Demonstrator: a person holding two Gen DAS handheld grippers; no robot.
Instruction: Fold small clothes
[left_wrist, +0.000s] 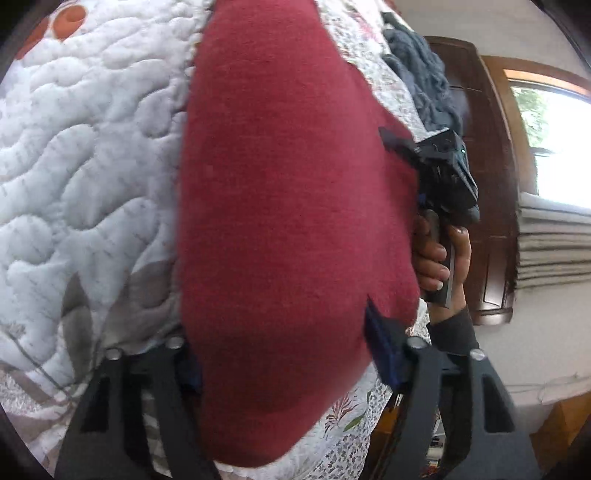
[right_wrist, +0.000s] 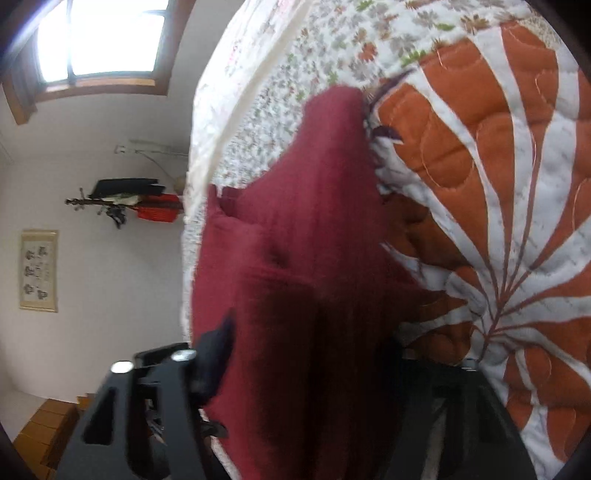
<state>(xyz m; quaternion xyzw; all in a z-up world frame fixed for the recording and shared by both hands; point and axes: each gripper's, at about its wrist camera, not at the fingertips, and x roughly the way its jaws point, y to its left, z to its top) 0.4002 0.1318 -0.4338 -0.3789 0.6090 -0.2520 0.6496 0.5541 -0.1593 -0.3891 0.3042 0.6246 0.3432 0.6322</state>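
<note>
Where the quilted bedspread (left_wrist: 85, 155) fills the background of both wrist views, it forms the largest surface: white wavy stitching in the left wrist view, orange leaf shapes on white (right_wrist: 517, 184) in the right wrist view, with a small floral print band along its edge. Over it hangs the red cloth (left_wrist: 295, 221), the task's garment, stretched between the two tools and raised off the bedspread; it covers the centre of each view (right_wrist: 314, 277). A dark wooden cabinet (left_wrist: 484, 184) and a bright window (left_wrist: 557, 147) stand beyond the bed, and a blue-grey knitted item (left_wrist: 421, 74) lies on the far part of the bedspread. No container is visible in either view.

Left gripper (left_wrist: 291, 369): its fingers sit either side of the cloth's lower edge, which passes between them; the jaws appear closed upon the fabric, though the cloth hides the tips.

Right gripper (left_wrist: 402, 144): seen from the left wrist camera, its fingertip pinches the cloth's far edge, and a hand (left_wrist: 439, 258) wraps its handle. In its own view the cloth drapes over the fingers (right_wrist: 218, 354).
</note>
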